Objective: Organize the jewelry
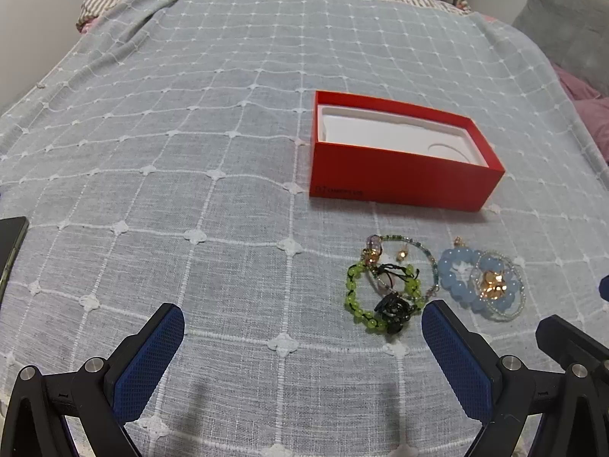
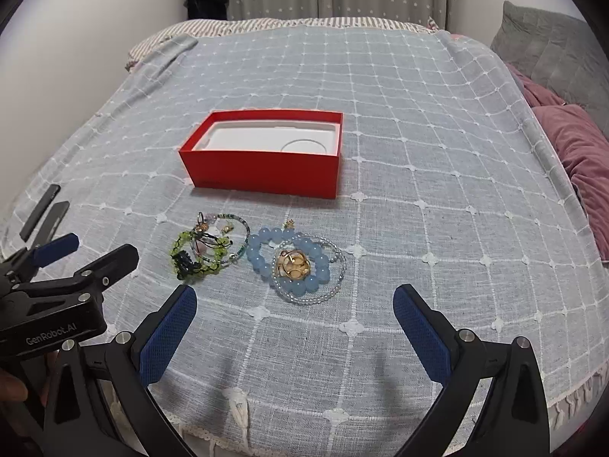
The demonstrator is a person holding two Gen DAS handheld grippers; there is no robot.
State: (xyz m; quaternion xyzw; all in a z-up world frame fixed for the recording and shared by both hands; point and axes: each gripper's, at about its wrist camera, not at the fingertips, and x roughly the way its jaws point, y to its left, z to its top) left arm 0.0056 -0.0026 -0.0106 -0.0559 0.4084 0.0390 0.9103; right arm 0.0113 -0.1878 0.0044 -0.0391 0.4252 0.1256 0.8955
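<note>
Both the left gripper [image 1: 302, 327] and right gripper [image 2: 295, 310] hover with jaws wide apart over the bedspread [image 2: 418, 190], the bracelets [image 2: 266, 255] piled at twelve o'clock, the red box [image 2: 262, 171] beyond.

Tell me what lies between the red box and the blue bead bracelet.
Only bare bedspread separates red box from blue bead bracelet, clearest in the right wrist view.

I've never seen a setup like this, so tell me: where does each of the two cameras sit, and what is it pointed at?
Left wrist view: on the left gripper, low over the bed, facing the green bracelet; its blue fingers spread wide.
Right wrist view: on the right gripper, facing the blue bracelet; its fingers open, left gripper and a fingertip at left.
Shared: the red box and bracelets.
</note>
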